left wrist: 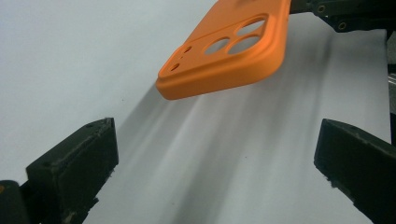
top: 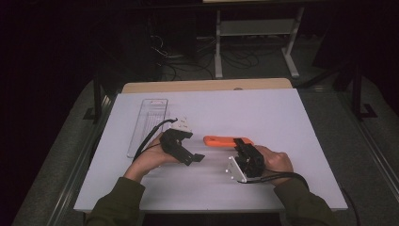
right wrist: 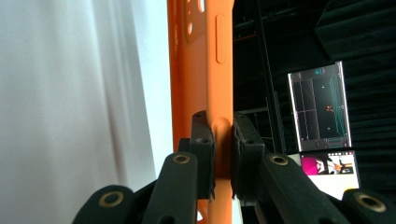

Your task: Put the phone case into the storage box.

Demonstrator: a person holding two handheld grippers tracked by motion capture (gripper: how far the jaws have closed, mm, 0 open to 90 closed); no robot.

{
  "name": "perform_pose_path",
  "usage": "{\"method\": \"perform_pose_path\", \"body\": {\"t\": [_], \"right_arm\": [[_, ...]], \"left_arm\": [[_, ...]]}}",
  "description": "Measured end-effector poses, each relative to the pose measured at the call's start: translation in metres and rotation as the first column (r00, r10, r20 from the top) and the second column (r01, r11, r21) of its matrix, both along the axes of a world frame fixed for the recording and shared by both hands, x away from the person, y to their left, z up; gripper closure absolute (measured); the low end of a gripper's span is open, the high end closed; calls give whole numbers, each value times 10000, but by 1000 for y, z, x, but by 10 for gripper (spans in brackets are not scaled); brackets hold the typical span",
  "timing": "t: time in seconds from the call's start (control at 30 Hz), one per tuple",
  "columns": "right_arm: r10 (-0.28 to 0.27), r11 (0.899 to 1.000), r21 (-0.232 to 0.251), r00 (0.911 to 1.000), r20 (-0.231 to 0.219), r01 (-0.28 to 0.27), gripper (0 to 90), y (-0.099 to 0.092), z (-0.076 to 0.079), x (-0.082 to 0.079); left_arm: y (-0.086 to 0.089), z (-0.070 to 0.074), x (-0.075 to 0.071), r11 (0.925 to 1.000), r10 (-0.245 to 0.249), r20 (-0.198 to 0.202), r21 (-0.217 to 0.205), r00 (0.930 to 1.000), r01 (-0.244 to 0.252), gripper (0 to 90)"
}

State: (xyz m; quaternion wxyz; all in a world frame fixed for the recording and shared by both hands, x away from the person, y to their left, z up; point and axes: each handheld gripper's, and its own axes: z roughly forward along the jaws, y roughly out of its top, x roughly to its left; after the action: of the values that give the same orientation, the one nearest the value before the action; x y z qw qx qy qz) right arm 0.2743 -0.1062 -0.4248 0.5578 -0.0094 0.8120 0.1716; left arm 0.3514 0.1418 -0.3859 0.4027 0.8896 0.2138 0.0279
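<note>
Sleeves [top: 117, 200] at the near edge of the desk [top: 282, 113], one forearm each side, both my hands on the claws. Left claw [top: 196, 158] sits near the middle of the desk, a bit toward the left edge, jaws spread wide with nothing between them; in the left gripper view the two black jaws stand far apart over bare white surface. Right claw [top: 240, 142] is just right of it, closer to the near edge than the far edge, clenched on an orange phone case [top: 225, 140]. Right gripper view: both pads pressed on the case [right wrist: 201, 70] edge, one each side, case running straight away from the camera, side button cutout visible up top. Left gripper view: case [left wrist: 229, 51] hangs clear of the desk, tilted, camera holes facing up, shadow under it, right claw's black parts at its far end. Case points from the right claw toward the left edge, its free end near the left claw's jaws but not touching. Clear plastic tray [top: 147, 125] lies flat toward the far left corner, long side running near-to-far, left claw's cable [top: 150, 136] crossing it. White desk otherwise. Monitor [right wrist: 322, 112] lit in the dark background of the right gripper view.
</note>
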Motion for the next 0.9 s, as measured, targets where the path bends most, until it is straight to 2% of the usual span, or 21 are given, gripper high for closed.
{"method": "perform_pose_path", "body": {"t": [0.03, 0.27, 0.3, 0.43, 0.7, 0.73, 0.77, 0.9], "right_arm": [[-15, 9998, 188, 10000, -84, 16, 797, 0, 1, 0], [21, 9992, 397, 9996, -290, -9, 797, -2, 2, 2], [-103, 9982, 585, 9991, -402, 127, 797, -2, 2, 2], [-208, 9963, 821, 9988, -451, 244, 797, -2, 3, 2], [-217, 9957, 889, 9982, -558, 266, 797, -4, 5, 4], [-248, 9954, 903, 9972, -702, 311, 798, -5, 5, 4], [-334, 9919, 1198, 9973, -659, 411, 798, -4, 5, 4], [-415, 9885, 1413, 9947, -945, 546, 798, -5, 5, 5]], "left_arm": [[0, 0, 0, 10000, -8, -1, 14, 10000, 8, 0], [-1, 0, 1, 9999, -62, 62, 112, 10000, 61, 0], [0, 0, 1, 9999, -44, 44, 108, 10000, 43, 0], [0, -1, 1, 10000, 28, 29, 71, 10000, -28, 0], [-1, -1, 0, 9999, 102, -11, -7, 9999, -102, 0], [-1, -1, 0, 10000, 97, -7, -7, 10000, -97, 0], [0, -1, 1, 10000, 15, 99, 33, 9999, -15, 0], [0, -1, 1, 10000, 1, 21, 34, 10000, -1, 0]]}}
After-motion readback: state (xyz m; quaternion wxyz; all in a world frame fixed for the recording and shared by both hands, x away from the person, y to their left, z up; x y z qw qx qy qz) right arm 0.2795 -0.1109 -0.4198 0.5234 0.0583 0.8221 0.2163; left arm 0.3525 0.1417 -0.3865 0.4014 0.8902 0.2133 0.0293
